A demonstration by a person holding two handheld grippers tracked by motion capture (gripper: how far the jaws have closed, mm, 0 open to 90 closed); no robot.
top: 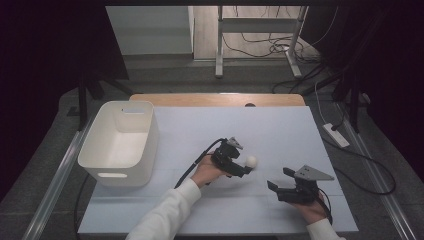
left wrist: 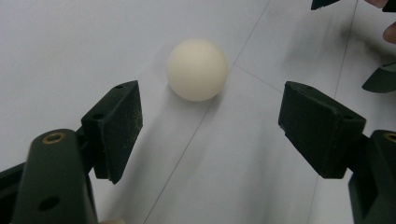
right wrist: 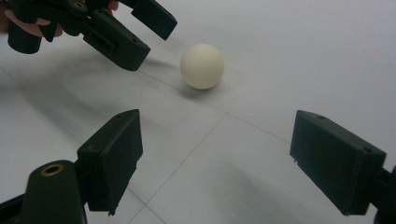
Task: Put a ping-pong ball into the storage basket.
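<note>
Two claws work over the white worktop [top: 280, 135] in the high view: the left claw [top: 246, 169] gapes just short of a cream ball [top: 251, 161], the right claw [top: 279, 178] spread nearby. From the left gripper view, the ball [left wrist: 197, 69] lies ahead of parted jaws, untouched. From the right gripper view, the ball [right wrist: 202, 66] sits farther off, beyond open jaws.

Ball [top: 251, 161] on the desk [top: 280, 130] near its middle, left gripper [top: 245, 170] just behind it; right gripper [top: 280, 179] to its right; bin [top: 119, 143] at the desk's left edge
</note>
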